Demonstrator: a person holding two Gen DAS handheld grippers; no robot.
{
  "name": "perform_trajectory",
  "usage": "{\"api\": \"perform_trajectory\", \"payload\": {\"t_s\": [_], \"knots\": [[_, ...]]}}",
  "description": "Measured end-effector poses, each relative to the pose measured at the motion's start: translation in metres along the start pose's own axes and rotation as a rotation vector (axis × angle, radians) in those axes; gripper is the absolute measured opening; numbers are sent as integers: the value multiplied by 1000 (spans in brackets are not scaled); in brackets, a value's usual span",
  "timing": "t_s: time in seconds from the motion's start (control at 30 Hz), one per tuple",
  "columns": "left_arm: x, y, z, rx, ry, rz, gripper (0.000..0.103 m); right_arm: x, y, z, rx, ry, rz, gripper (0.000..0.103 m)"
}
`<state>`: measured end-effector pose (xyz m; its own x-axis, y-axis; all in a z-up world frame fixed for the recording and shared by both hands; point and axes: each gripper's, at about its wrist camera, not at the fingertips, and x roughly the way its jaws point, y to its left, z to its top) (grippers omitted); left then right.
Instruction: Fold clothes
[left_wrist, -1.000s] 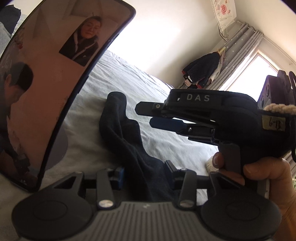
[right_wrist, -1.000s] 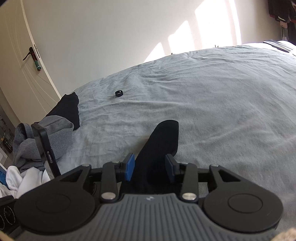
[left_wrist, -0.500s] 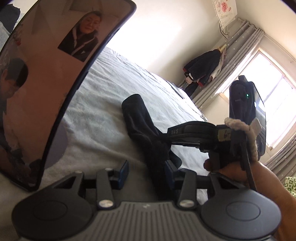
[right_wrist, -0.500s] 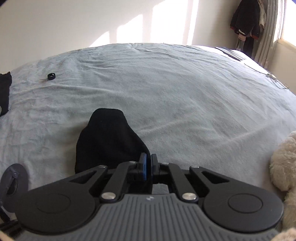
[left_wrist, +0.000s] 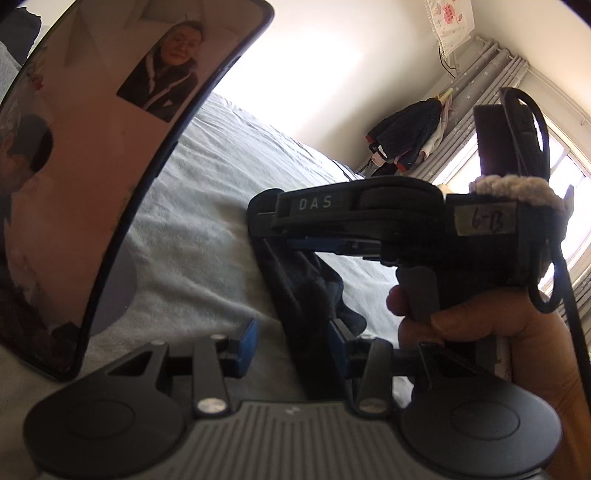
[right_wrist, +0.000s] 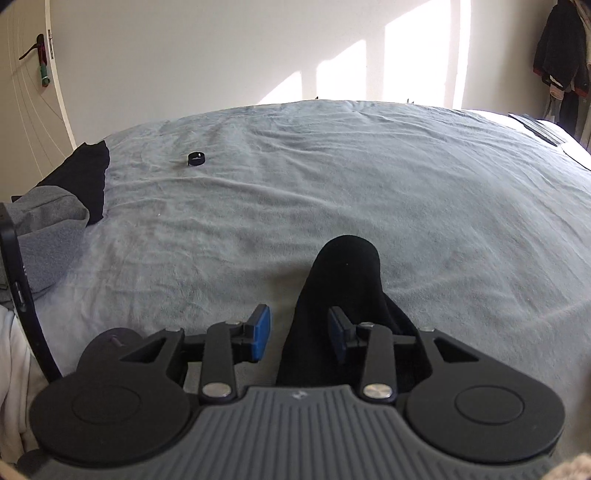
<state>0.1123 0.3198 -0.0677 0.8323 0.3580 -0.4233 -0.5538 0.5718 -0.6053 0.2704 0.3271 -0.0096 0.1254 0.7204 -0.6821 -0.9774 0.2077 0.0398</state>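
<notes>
Now right tongs (right_wrist: 299, 334) opening, black sock (right_wrist: 341, 273) loose between pads on bed (right_wrist: 369, 177). Left tongs (left_wrist: 291, 341) apart, sock against right pad only. Risk: sock snags pad, fold drags open.

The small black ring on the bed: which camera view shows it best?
The right wrist view. There the small black ring lies in the open on the grey bedcover, far beyond the black sock. The left wrist view does not show the ring at all.
</notes>
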Motion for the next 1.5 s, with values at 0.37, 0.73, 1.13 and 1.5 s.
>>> {"api": "perform_trajectory", "payload": {"t_s": [0.37, 0.73, 1.13, 1.5], "knots": [[-2, 2, -1, -23, -9, 1, 42, -2, 5, 15, 5, -60, 125, 5], [-1, 3, -1, -35, -7, -1, 43, -21, -2, 20, 59, -81, 126, 50], [3, -5, -3, 29, 0, 66, 7, -122, -26, -51, 184, -120, -126, 57], [-32, -46, -6, 315, -234, 206, 24, -145, -44, -131, 224, -26, -288, 57]]}}
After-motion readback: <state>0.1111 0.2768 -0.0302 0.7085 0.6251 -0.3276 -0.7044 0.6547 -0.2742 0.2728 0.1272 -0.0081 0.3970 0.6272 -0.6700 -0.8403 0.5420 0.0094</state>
